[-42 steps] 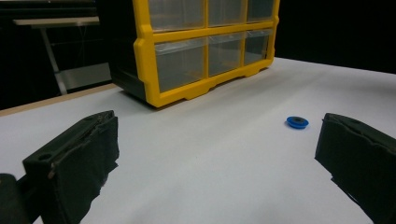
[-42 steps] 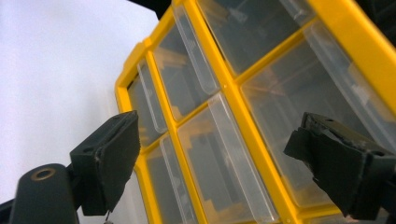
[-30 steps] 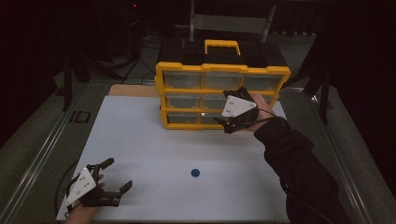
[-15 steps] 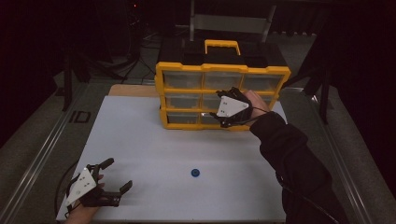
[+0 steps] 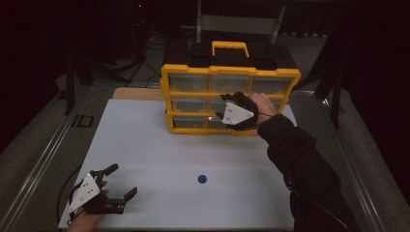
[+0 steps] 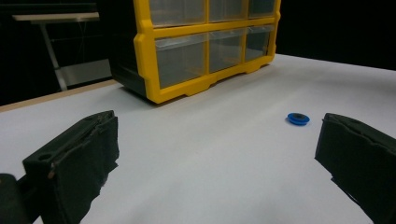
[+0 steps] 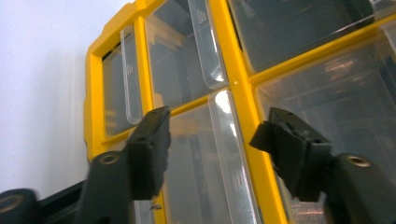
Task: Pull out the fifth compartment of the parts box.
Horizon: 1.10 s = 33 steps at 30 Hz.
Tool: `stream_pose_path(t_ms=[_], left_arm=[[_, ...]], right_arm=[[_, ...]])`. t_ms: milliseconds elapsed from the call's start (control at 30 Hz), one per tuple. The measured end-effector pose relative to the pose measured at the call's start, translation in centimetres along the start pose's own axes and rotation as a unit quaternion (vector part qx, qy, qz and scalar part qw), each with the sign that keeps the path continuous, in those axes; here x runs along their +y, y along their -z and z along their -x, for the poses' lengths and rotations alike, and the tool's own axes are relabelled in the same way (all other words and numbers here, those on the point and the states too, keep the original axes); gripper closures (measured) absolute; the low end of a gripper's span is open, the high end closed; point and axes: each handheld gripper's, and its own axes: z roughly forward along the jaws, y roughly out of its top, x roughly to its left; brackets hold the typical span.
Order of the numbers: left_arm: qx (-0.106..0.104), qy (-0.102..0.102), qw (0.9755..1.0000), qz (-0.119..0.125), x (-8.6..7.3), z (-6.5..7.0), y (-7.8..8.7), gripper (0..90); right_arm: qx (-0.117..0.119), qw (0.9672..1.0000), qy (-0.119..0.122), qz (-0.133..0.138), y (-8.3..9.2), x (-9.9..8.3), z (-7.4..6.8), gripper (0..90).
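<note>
A yellow drawer cabinet point(image 5: 167, 92) with clear drawers stands at the back of the white table point(image 5: 145, 145). My right gripper point(image 5: 223, 107) is held against its front at the middle row. In the right gripper view the right gripper point(image 7: 215, 135) straddles a clear drawer's pull tab point(image 7: 229, 140). Its jaws have just been closing, and a gap still shows on each side of the tab. A small blue disc point(image 5: 202, 179) lies on the table near the front. My left gripper point(image 5: 123, 180) rests open at the front left corner, the disc point(image 6: 298, 118) off beside its right jaw.
The cabinet has a black top and a yellow carry handle point(image 5: 230, 47). A metal rail point(image 5: 43, 159) runs along the table's left side. A wooden board edge point(image 5: 135, 93) shows behind the white sheet. The person's dark sleeve point(image 5: 300, 164) crosses the right side of the table.
The right gripper has edged slightly left and in toward the cabinet front. The left gripper and the blue disc have stayed in place.
</note>
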Motion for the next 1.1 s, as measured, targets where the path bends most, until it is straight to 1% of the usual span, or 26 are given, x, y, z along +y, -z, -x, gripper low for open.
stream_pose_path(t_ms=[33, 100, 133, 167, 200, 267, 300, 333, 400, 500, 533, 567, 767, 833, 867, 933, 967, 1000, 1100], left_arm=[[-0.001, 0.0, 1.0, 0.0, 0.0, 0.0, 0.0, 0.0], [-0.002, -0.002, 1.0, -0.001, 0.0, 0.0, 0.0, 0.0], [-0.002, -0.002, 1.0, -0.001, 0.0, 0.1, 0.0, 0.0], [-0.002, -0.003, 1.0, -0.001, 0.0, 0.1, 0.0, 0.0], [-0.002, -0.003, 1.0, -0.001, 0.0, 0.1, 0.0, 0.0], [-0.001, -0.003, 1.0, -0.001, 0.0, 0.1, 0.0, 0.0], [-0.001, -0.004, 1.0, 0.0, 0.0, 0.1, 0.0, 0.0], [-0.001, -0.003, 1.0, 0.0, 0.0, 0.1, 0.0, 0.0], [0.0, -0.004, 1.0, -0.001, 0.0, 0.1, 0.0, 0.0], [0.0, -0.003, 1.0, 0.0, 0.0, 0.1, 0.1, 0.0], [0.0, -0.003, 1.0, 0.0, 0.0, 0.0, 0.1, 0.0], [0.0, -0.003, 1.0, 0.0, 0.0, 0.1, 0.1, 0.0], [-0.001, -0.003, 1.0, 0.001, 0.0, 0.0, 0.1, 0.0], [-0.001, -0.003, 1.0, 0.001, 0.0, 0.1, 0.1, 0.0], [-0.001, -0.004, 1.0, 0.0, 0.0, 0.1, 0.1, 0.0], [-0.001, -0.004, 1.0, 0.0, 0.0, 0.1, 0.1, 0.0], [-0.001, -0.003, 1.0, 0.0, 0.0, 0.1, 0.1, 0.0], [-0.001, -0.003, 1.0, 0.001, 0.0, 0.1, 0.1, 0.0], [-0.002, -0.003, 1.0, 0.0, 0.0, 0.1, 0.0, 0.0]], right_arm=[[0.0, 1.0, 0.008, 0.0, -0.1, 0.0, 0.0, 42.0], [-0.008, 0.9998, 0.016, 0.004, -0.2, 0.0, -0.1, 42.7], [-0.01, 0.9997, 0.022, 0.005, -0.3, 0.0, -0.1, 44.6], [-0.013, 0.9993, 0.034, 0.006, -0.3, -0.1, -0.2, 46.1], [-0.013, 0.9991, 0.039, 0.005, -0.4, -0.1, -0.2, 46.3], [-0.014, 0.9982, 0.057, 0.008, -0.4, -0.2, -0.2, 50.7], [-0.014, 0.9976, 0.067, 0.009, -0.5, -0.3, -0.2, 51.4], [-0.018, 0.9973, 0.071, 0.008, -0.6, -0.3, -0.2, 51.3], [-0.017, 0.997, 0.074, 0.01, -0.6, -0.5, -0.1, 52.4], [-0.016, 0.9968, 0.078, 0.007, -0.7, -0.5, 0.0, 53.2], [-0.014, 0.9963, 0.085, 0.006, -0.9, -0.6, 0.0, 56.0], [-0.009, 0.9962, 0.086, 0.005, -0.9, -0.5, 0.0, 56.7], [-0.018, 0.9939, 0.109, 0.006, -1.5, -0.5, 0.3, 63.4], [-0.013, 0.993, 0.117, 0.005, -1.6, -0.6, 0.4, 66.0], [-0.015, 0.9923, 0.123, 0.004, -1.6, -0.6, 0.4, 67.1], [-0.01, 0.9923, 0.123, 0.007, -1.7, -0.6, 0.6, 67.8], [-0.011, 0.9919, 0.126, 0.004, -1.8, -0.7, 0.6, 67.9], [-0.01, 0.9922, 0.124, 0.002, -1.8, -0.8, 0.6, 67.8], [-0.006, 0.9919, 0.127, 0.002, -1.9, -0.9, 0.7, 67.9]])
